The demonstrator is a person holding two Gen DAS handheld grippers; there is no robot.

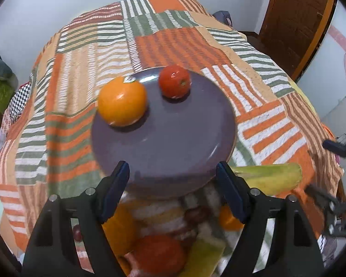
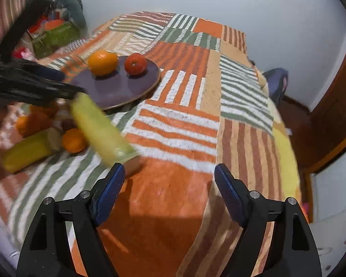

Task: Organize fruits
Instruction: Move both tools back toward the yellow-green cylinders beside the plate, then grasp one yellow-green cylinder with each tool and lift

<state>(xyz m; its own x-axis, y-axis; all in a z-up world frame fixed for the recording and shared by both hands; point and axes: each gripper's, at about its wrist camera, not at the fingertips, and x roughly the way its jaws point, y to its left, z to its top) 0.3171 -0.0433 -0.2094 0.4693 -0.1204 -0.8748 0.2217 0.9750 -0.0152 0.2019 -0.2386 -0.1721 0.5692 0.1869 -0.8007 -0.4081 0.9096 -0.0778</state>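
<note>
here, purple plate holding an orange, a tomato

Bed under striped patchwork quilt. Directly on it: purple plate at upper left of right view, and lower left, blurred fruit pile with two yellow-green cobs.

Blurred fruit pile, motion-smeared corn cob, plate near rim hidden
</note>
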